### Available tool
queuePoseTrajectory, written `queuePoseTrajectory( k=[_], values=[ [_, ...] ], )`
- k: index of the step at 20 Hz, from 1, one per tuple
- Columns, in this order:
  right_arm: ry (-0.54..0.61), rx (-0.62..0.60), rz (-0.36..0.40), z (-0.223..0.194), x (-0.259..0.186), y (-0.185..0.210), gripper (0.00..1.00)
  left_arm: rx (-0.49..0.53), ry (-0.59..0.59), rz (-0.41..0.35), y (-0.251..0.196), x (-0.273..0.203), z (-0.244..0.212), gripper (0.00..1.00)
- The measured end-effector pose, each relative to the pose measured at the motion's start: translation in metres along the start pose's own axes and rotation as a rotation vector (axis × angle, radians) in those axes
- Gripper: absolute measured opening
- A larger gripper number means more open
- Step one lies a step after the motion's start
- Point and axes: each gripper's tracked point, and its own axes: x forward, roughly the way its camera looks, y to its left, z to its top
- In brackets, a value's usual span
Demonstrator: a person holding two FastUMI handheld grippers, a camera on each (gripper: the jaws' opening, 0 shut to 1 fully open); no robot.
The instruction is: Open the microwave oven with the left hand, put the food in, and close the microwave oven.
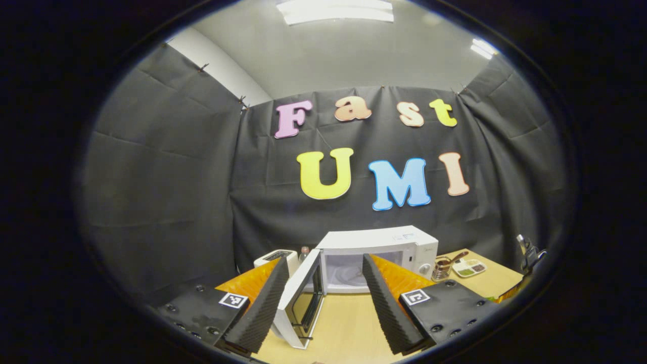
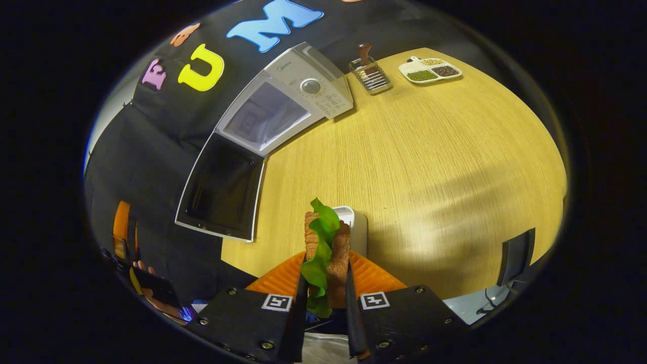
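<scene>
A wooden table (image 2: 429, 151) carries a divided white dish (image 2: 429, 70) with three fillings (one green, one pale, one dark) near its far edge. Just beside it stands a small wire basket (image 2: 370, 77) with a brown handle sticking up. In the left gripper view a white appliance (image 1: 275, 259) and a small bottle (image 1: 305, 252) sit beside each other against the black cloth.

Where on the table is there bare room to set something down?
The widest free patch of the light wooden table lies right of the white microwave oven, below the wire basket and white divided dish. It is crowded near the open microwave door and the held lettuce sandwich.
</scene>
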Motion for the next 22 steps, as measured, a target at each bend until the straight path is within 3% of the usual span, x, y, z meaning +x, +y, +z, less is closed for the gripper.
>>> queuePoseTrajectory(
  k=[7, 13, 22],
  values=[
    [-0.135, -0.016, 0.014, 0.046, 0.006, 0.049, 0.35, -0.087, -0.031, -0.044, 0.027, 0.050, -0.001, 0.95],
    [-0.241, -0.008, 0.035, 0.078, 0.047, 0.095, 0.34, -0.081, -0.053, -0.089, 0.058, 0.084, 0.007, 0.95],
    [-0.394, -0.053, 0.035, 0.114, 0.113, 0.154, 0.34, -0.085, -0.031, -0.096, 0.119, 0.108, -0.006, 0.95]
  ],
)
